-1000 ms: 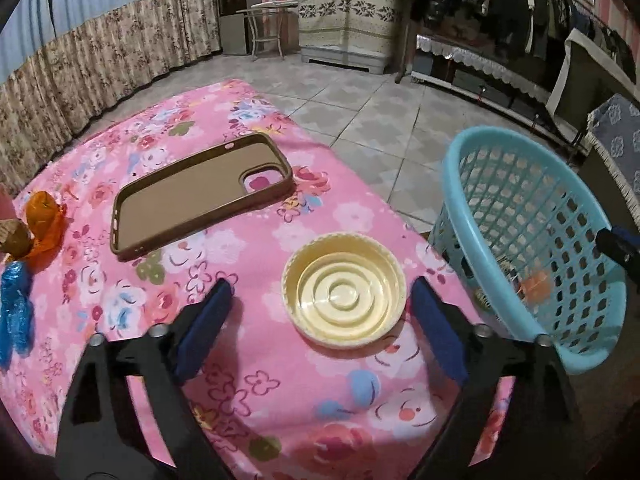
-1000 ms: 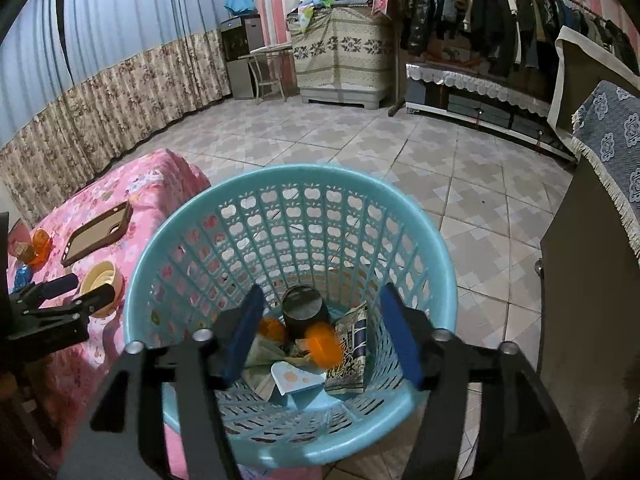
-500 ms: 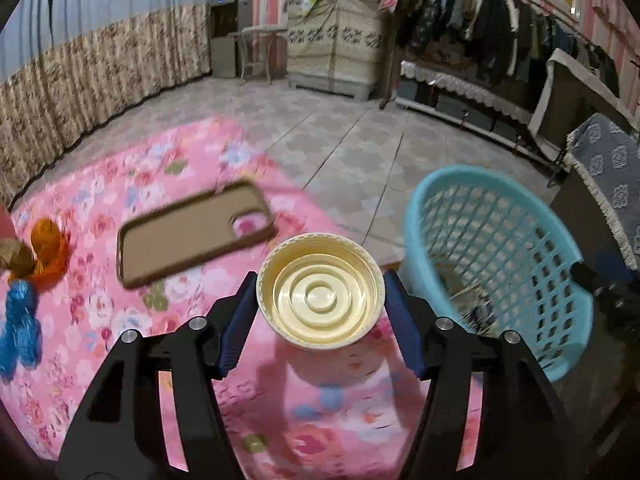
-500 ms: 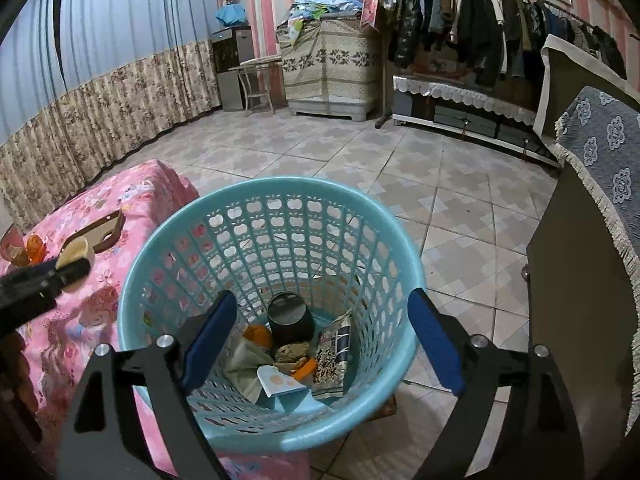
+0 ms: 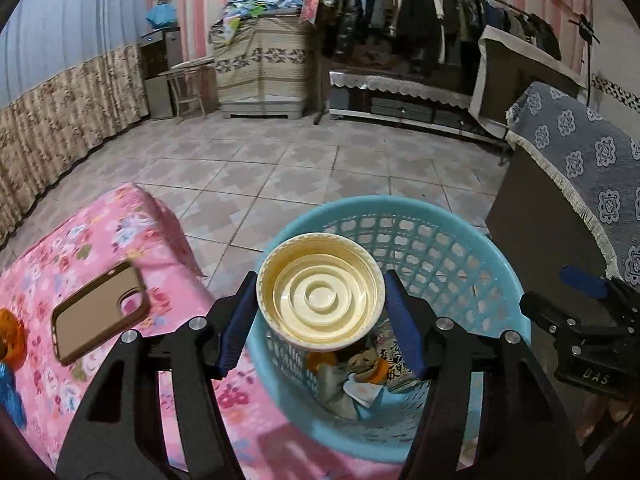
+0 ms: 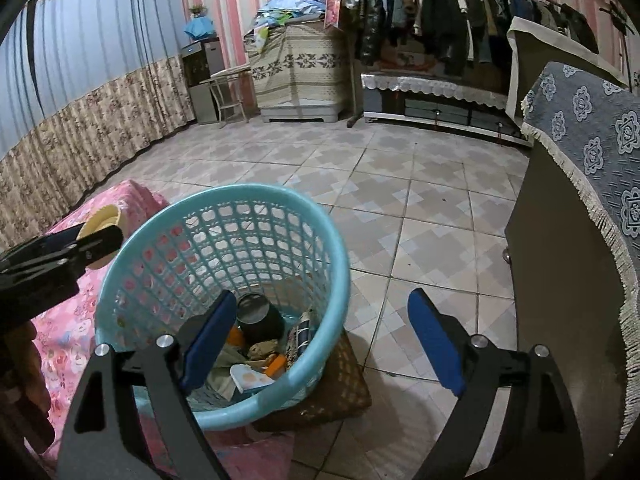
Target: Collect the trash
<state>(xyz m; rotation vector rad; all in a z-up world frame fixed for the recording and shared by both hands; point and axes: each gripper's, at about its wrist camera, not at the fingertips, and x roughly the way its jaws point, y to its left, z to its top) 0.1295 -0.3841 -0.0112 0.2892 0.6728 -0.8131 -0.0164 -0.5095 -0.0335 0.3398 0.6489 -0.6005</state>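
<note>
The round, ridged cream plastic lid (image 5: 321, 309) is clamped between the blue pads of the left gripper (image 5: 320, 326), held above the near rim of the turquoise lattice basket (image 5: 460, 240). The right gripper (image 6: 322, 344) gapes wide, holding nothing. A brown phone case (image 5: 98, 314) lies near the floral pink tablecloth's (image 5: 100, 236) edge.

left claw (image 5: 320, 312): black frame | blue pads (image 5: 236, 328) | silver screws | right claw (image 6: 316, 344): same

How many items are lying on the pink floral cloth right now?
3 visible in the left wrist view: a brown phone case, an orange wrapper and a blue wrapper at the left edge. More may lie outside the frame.
</note>
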